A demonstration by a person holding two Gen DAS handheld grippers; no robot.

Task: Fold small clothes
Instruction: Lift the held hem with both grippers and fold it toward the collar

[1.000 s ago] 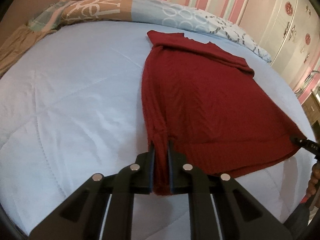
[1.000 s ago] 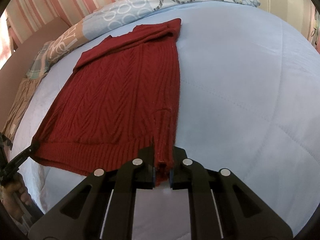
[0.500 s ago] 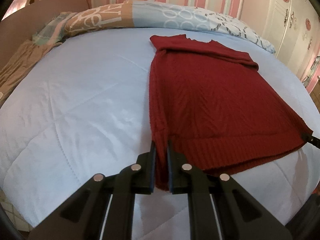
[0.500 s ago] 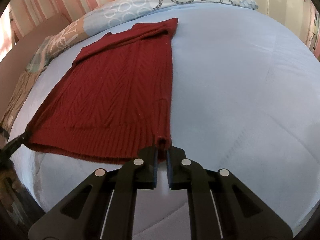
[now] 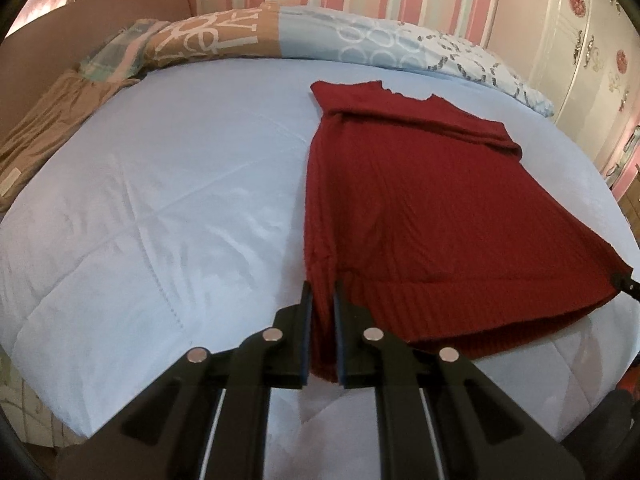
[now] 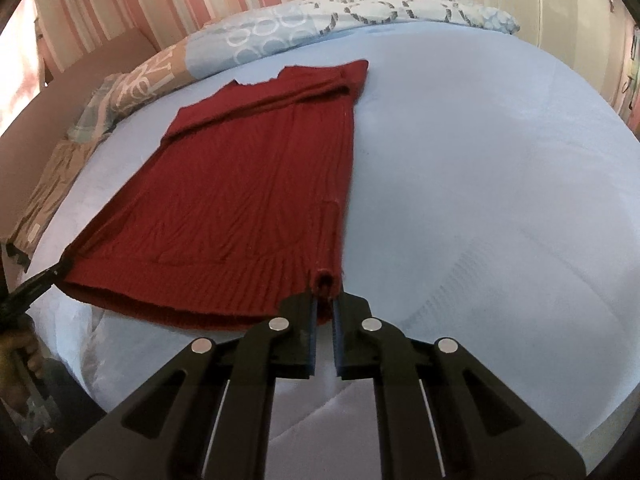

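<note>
Pale blue quilt (image 5: 160,200) covered the bed, patterned pillows (image 5: 360,40) lay at its head, dark red knitted sweater (image 5: 420,208) lay flat across it, left gripper (image 5: 322,300) pinched one hem corner, right gripper (image 6: 325,300) nipped the other corner, both nearly closed.

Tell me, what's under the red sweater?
The dark red knitted sweater lies flat on the pale blue quilted bedspread, which shows all around it. Anything directly beneath the sweater is covered and cannot be seen.
</note>
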